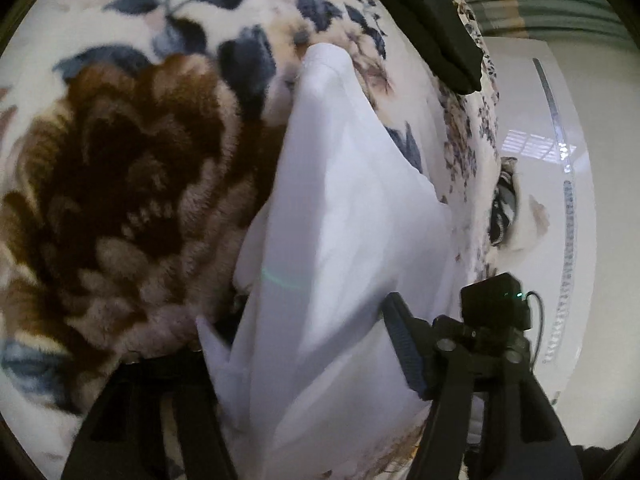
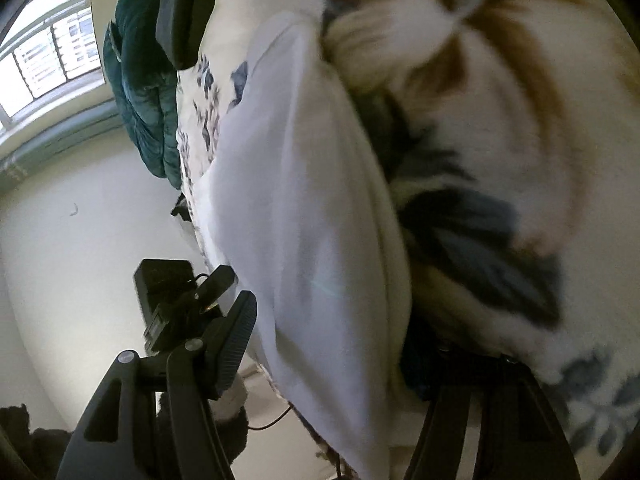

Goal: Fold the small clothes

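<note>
A white garment lies bunched on a floral fleece blanket. In the left wrist view my left gripper has the cloth filling the gap between its black fingers; the jaws stand fairly wide apart around the fabric. In the right wrist view the same white garment runs up from between my right gripper, whose left finger presses the cloth's edge. The right finger is hidden behind the fabric. Both views are blurred.
The blanket covers a bed whose edge drops to a pale floor. A dark green quilted jacket and a black item lie at the bed's far edge. A window is beyond.
</note>
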A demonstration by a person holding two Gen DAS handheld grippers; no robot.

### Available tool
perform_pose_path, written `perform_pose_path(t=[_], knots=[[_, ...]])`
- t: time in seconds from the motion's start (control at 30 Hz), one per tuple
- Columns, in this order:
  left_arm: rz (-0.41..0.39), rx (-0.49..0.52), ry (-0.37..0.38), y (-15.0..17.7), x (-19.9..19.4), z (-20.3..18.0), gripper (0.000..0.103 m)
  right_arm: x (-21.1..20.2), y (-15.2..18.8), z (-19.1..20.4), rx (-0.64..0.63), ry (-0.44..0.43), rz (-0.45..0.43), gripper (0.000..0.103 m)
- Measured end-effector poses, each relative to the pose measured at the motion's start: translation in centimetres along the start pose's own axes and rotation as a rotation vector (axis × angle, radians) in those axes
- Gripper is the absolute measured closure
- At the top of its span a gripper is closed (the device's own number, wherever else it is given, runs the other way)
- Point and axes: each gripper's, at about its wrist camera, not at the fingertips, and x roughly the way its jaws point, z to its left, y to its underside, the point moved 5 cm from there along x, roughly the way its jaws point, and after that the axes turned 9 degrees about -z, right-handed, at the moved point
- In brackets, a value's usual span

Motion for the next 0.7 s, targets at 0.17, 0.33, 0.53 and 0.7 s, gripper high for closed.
perform_pose_path(t=[0.17, 0.33, 0.53, 0.7], knots=[[-0.018, 0.034, -0.008, 0.5, -1.0, -1.8, 0.088, -0.5, 0.4, 1.6, -0.060, 0.045, -0.021, 0.087], [-0.031, 0.043, 0.037, -0.8, -2.5, -4.9, 0.088, -2.8, -0.4, 4.7, -0.103, 0.029, -0.049, 0.089], [-0.082, 0.109, 0.090, -5.6, -4.2, -9.6, 0.088, -6.2, -4.1, 11.4, -0.204, 0.022, -0.107, 0.089], [-0.154, 0.143, 0.125, -13.2, -3.5, -13.9, 0.088, -8.4, -11.2, 17.2, -0.283, 0.016, -0.185, 0.089]])
